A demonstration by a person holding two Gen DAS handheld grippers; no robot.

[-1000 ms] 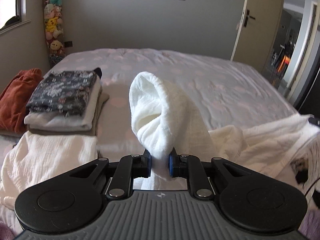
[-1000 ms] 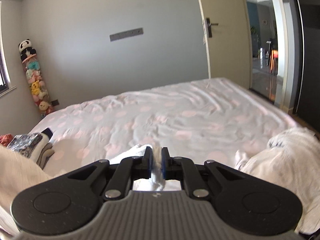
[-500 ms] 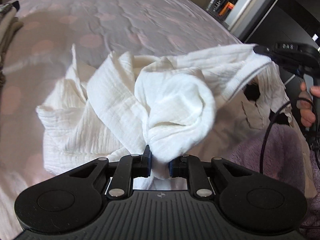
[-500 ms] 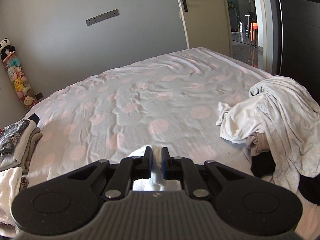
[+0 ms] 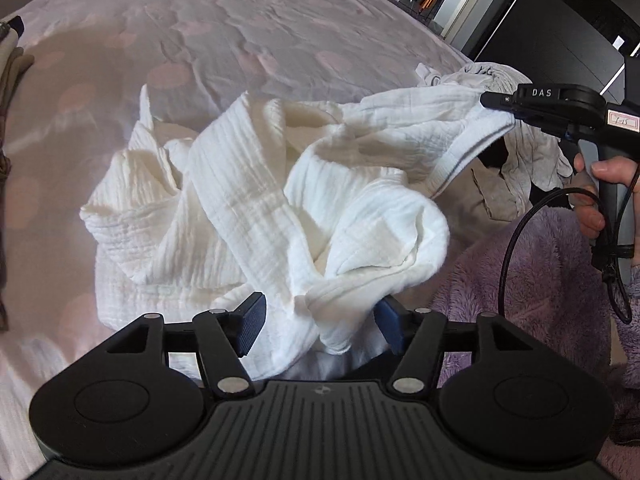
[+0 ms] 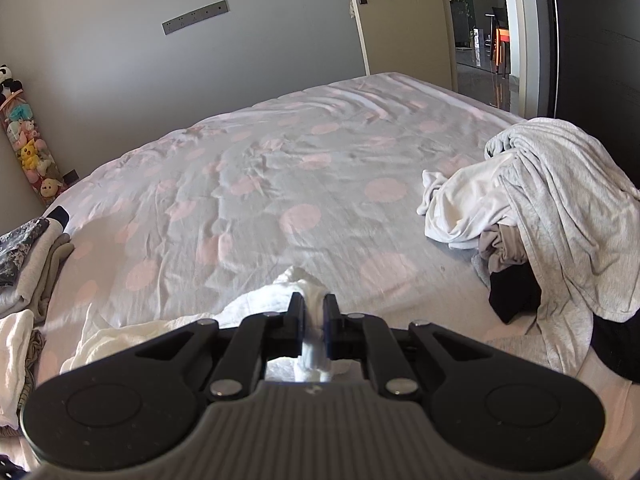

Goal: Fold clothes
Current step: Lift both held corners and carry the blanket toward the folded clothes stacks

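Two tools noted. Left tool: jaws opening, standing wide, blue pads clear of the cloth though a fold lies between them. Right tool: jaws nearly closed, pinching a hem of the same cloth; seen from the left view gripping the far corner, a hand on its handle. One white garment, crinkled, crumpled in a heap on the bed, one edge lifted toward the right tool. One unsorted pile of grey, white and dark clothes at the right of the bed. One folded stack at the left edge. Bed sheet grey with pink dots, wrinkled. One purple fleece at near right. Grey wall, one door ajar, one column of plush toys in the corner.
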